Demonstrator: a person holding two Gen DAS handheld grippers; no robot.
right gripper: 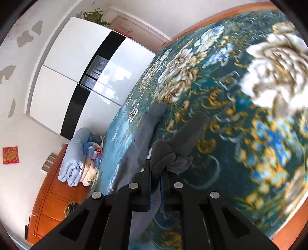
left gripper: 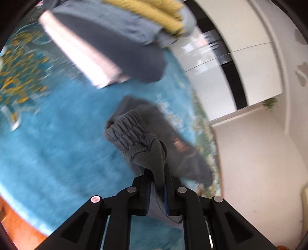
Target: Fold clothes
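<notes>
Grey pants [left gripper: 138, 138], elastic waistband bunched, hang above the teal floral bedspread [left gripper: 57, 153]. Left claw [left gripper: 156, 184] clenched on waistband fabric; right claw [right gripper: 156, 173] clenched on another grey fold [right gripper: 169, 153]. Folded clothes stack [left gripper: 119, 38] lies on the bedspread beyond. White wardrobe [right gripper: 63, 77] behind.

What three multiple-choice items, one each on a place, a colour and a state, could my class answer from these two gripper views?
1. Where does the folded clothes stack lie?
A. on the blue bedspread
B. on the white wardrobe
C. on the floor

2. What colour is the top item on the stack?
A. red
B. yellow-green
C. black

3. What is the left gripper doing?
A. hanging open
B. gripping a book
C. pinching the grey garment

Answers: 1 A, the stack rests on the blue cover. 2 B, ribbed yellow-green cloth lies uppermost. 3 C, grey fabric sits between its fingers.
</notes>
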